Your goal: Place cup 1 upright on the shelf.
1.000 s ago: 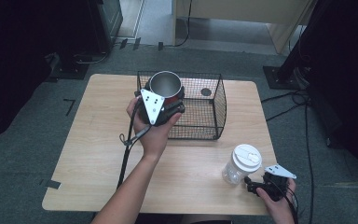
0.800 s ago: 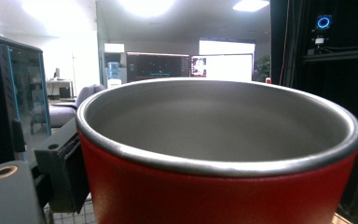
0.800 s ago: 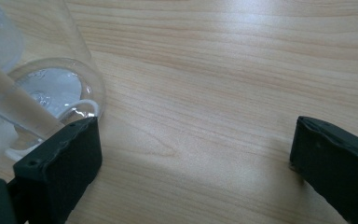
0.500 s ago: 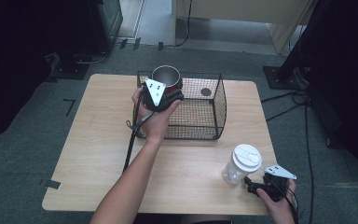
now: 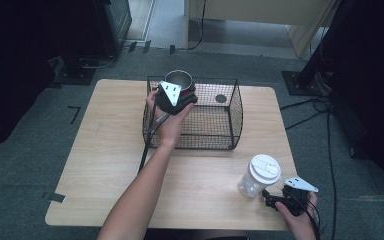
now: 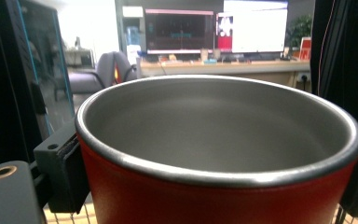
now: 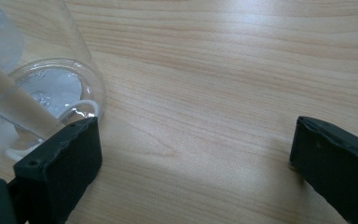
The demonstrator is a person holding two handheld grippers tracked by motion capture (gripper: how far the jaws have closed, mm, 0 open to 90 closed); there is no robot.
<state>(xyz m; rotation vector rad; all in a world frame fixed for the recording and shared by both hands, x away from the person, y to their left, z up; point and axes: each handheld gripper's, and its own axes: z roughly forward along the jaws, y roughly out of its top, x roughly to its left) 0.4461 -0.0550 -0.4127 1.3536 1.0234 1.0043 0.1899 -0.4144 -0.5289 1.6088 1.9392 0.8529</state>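
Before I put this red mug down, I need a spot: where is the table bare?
Bare wood lies left of the wire basket and along the table's near edge. The near right corner is crowded by the lidded plastic cup and right gripper.

The left tongs are black, topped with a grey three-cornered plate bearing small dark dots, perhaps screws; a black cable trails from them. The right tongs match, plate and cable alike. Their jaws are blocky matte black pads. Both forearms are bare, sleeveless.
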